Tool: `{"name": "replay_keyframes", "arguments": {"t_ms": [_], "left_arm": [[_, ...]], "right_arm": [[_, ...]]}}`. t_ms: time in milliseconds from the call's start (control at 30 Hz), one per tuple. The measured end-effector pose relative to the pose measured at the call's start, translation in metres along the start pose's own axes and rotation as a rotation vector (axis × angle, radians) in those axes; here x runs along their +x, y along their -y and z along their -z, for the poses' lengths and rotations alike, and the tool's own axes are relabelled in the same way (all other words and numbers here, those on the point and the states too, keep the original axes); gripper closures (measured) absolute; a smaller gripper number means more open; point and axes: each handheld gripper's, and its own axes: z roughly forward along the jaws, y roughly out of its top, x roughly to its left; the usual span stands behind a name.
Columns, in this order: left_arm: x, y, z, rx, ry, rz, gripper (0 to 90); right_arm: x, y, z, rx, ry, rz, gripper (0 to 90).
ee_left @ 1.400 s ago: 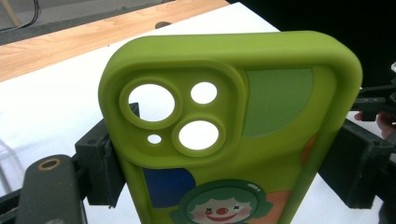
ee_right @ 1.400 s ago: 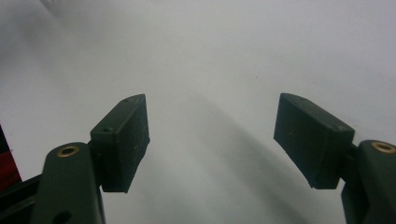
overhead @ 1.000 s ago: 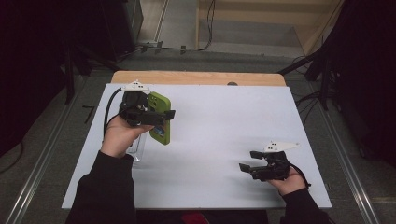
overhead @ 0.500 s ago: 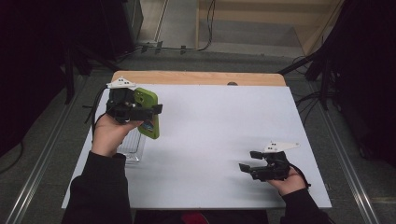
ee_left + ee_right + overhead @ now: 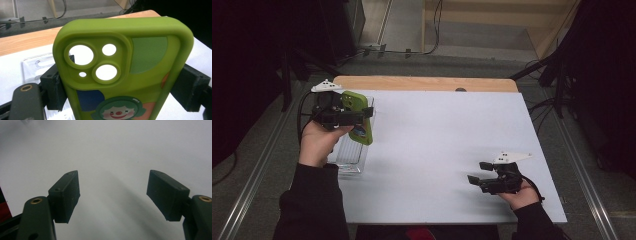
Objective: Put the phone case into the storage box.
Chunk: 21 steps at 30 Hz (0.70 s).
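The left tool (image 5: 362, 114) pinches a green phone case (image 5: 125, 72) across its long sides, its two blocky black jaws pressed against the soft, rounded, matte silicone. The case has three round camera cut-outs and a printed clown face. It is held up above a clear, hard plastic case (image 5: 349, 155) that lies flat near the left edge of the desk (image 5: 447, 125), a smooth white sheet with a pale wooden strip at its far side. Well right of the clear case, the right tool (image 5: 477, 172) hangs low over the white sheet, jaws spread with nothing between them.
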Motion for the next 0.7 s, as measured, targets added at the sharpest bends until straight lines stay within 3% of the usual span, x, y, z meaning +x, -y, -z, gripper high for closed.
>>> {"name": "replay_keyframes", "arguments": {"t_ms": [267,467,700], "left_arm": [[0.012,0.001,0.006,-0.019,-0.021,0.038,15.8],[0.019,0.001,0.000,-0.017,-0.051,0.059,15.8],[0.022,-0.006,-0.009,0.001,-0.102,0.038,15.8]], "right_arm": [[-0.001,0.000,0.000,-0.006,-0.002,-0.010,24.8],[-0.002,-0.001,0.000,-0.010,0.006,-0.026,24.9],[-0.002,-0.002,0.000,-0.012,0.000,-0.026,24.9]]}}
